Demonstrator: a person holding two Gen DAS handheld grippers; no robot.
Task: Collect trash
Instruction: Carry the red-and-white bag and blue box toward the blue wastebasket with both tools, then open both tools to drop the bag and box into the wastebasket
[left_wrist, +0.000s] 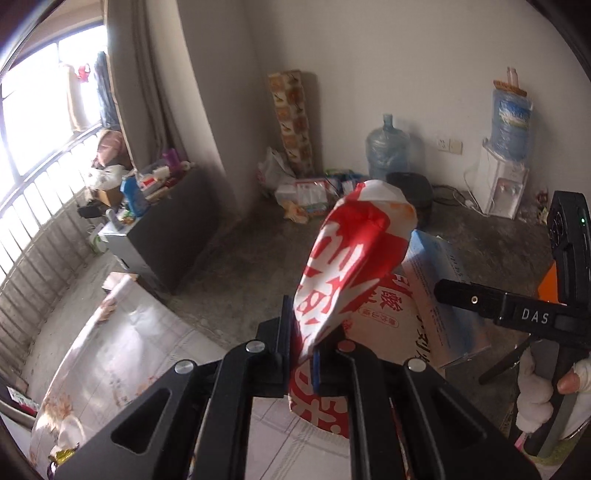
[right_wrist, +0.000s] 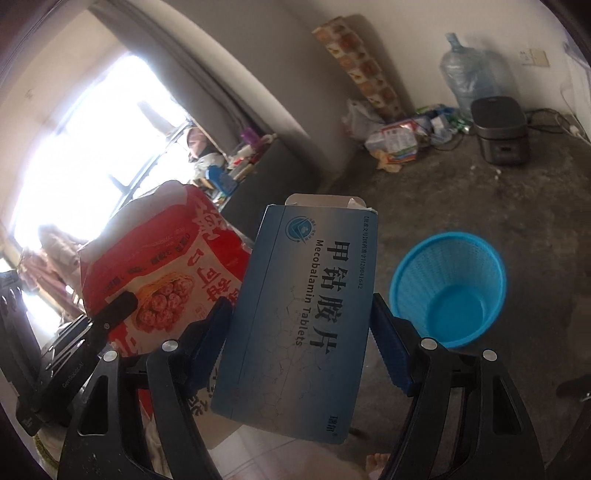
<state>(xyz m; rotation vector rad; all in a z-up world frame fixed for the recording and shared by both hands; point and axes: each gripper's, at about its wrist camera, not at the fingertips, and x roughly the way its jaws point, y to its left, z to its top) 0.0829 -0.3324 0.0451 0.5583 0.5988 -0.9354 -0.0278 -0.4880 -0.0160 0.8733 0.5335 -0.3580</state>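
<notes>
The left gripper (left_wrist: 301, 354) is clamped on the lower edge of a red-and-white snack bag (left_wrist: 351, 266), which rises through the centre of the left wrist view; in the right wrist view the same bag sits at centre left. It appears empty, light and limp: expect it to flop and crumple, so a pinch on a flattened fold is adequate. The right gripper (right_wrist: 299, 332) holds a blue tablet carton (right_wrist: 306, 310) across its width, jaws wide apart and pads (right_wrist: 391, 354) pressing both long edges. The carton fills the centre of that view, top flap open. It looks light and thin-walled; excess squeeze would probably buckle it, and the glossy faces may slip. The blue mesh wastebasket (right_wrist: 448, 288) stands on the floor at centre right, apparently empty.
</notes>
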